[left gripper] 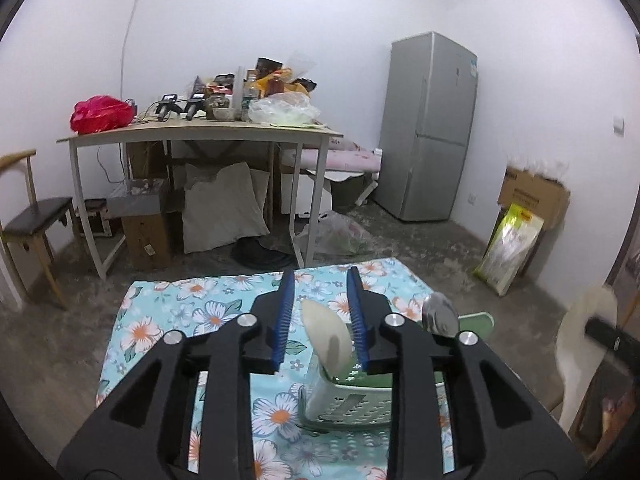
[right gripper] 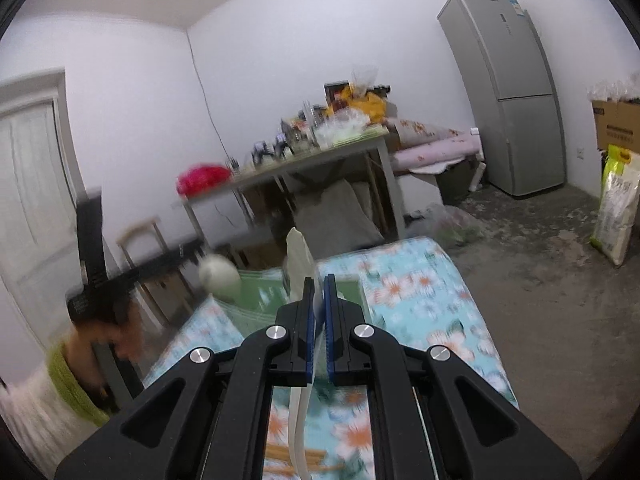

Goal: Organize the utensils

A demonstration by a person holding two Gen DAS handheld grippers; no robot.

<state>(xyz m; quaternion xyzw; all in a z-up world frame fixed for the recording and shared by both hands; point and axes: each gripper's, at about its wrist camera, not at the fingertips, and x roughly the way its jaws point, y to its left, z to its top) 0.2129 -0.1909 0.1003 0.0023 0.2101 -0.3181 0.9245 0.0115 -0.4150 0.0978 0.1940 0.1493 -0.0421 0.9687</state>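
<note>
My left gripper (left gripper: 321, 280) is open over a green and white perforated utensil holder (left gripper: 348, 404) on the floral cloth (left gripper: 180, 320). A white spoon (left gripper: 326, 332) stands in the holder between the blue pads, near the right one, and no pad presses on it. A metal spoon (left gripper: 439, 314) stands in the holder further right. My right gripper (right gripper: 319, 280) is shut on a white plastic spatula (right gripper: 300, 256), whose handle runs down below the fingers. The right wrist view shows the holder (right gripper: 260, 292) ahead and to the left, blurred.
Some wooden sticks (right gripper: 280, 456) lie on the cloth under the right gripper. Beyond the cloth's far edge is bare concrete floor, then a cluttered desk (left gripper: 200, 132), a chair (left gripper: 36, 220) and a fridge (left gripper: 432, 128). A hand with a green cuff (right gripper: 76, 380) holds the left gripper.
</note>
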